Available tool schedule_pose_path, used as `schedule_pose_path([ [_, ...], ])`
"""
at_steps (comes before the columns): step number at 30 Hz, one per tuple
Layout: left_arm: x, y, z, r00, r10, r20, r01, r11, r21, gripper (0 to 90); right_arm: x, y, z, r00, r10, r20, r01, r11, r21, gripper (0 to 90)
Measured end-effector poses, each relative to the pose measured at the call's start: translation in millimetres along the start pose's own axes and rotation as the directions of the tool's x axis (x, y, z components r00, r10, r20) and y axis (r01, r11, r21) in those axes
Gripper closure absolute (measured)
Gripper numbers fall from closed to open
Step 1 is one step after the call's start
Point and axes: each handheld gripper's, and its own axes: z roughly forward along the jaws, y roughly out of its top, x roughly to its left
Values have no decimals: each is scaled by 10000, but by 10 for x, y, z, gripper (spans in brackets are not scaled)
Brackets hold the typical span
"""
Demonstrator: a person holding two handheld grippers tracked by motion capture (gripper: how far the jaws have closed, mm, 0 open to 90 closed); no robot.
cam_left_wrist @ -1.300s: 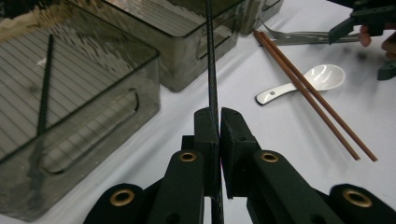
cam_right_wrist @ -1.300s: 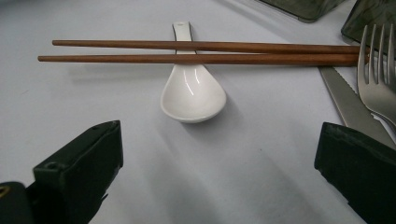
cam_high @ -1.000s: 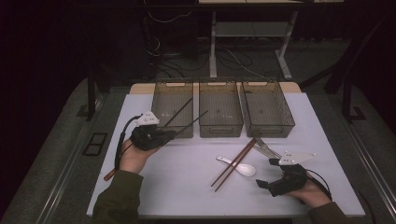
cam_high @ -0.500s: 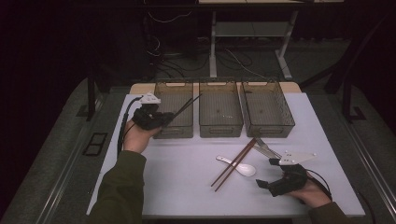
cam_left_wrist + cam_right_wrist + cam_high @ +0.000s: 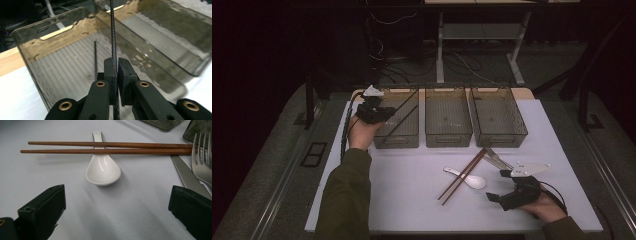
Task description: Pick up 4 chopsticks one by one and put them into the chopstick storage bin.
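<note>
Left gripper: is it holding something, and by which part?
Yes. The left gripper is shut on a thin black chopstick, gripping its near end over the leftmost bin.

A black chopstick (image 5: 113, 35) sits between the black jaws of the left gripper (image 5: 117, 72) over a smoky translucent brown bin (image 5: 75, 67), while brown wooden chopsticks (image 5: 107, 148) cross a glossy white spoon (image 5: 103, 171) on the white tabletop (image 5: 50, 175).
</note>
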Motion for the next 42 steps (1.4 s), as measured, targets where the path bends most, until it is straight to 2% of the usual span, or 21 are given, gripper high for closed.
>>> schedule_pose_path([
  [7,98,-61,172,9977,-585,-335,590,9982,135,850,-1,0,-4,10000,9,-22,-9,10000,-11,9],
  [17,106,-113,321,9948,-857,-547,894,9937,672,848,4,-1,-7,10000,8,-31,-8,10000,4,9],
  [19,114,-120,333,9946,-942,-441,974,9924,754,844,6,-1,-6,10000,5,-27,-5,10000,11,9],
  [20,110,-123,340,9942,-960,-484,992,9927,686,808,7,-1,-5,10000,-17,-29,17,10000,22,9],
  [27,82,-100,312,9952,-755,-626,793,9951,599,686,8,-1,-6,10000,-16,-23,16,10000,27,9],
  [34,12,-72,246,9974,-663,-267,673,9969,406,581,9,-1,-3,10000,-23,-17,23,10000,36,9],
  [38,-37,-72,203,9987,-488,-151,492,9984,289,551,10,-1,-4,10000,-26,-9,26,10000,34,9],
  [42,-71,-89,160,9985,-538,96,536,9982,272,502,10,-3,-9,10000,-4,3,4,10000,46,9],
])
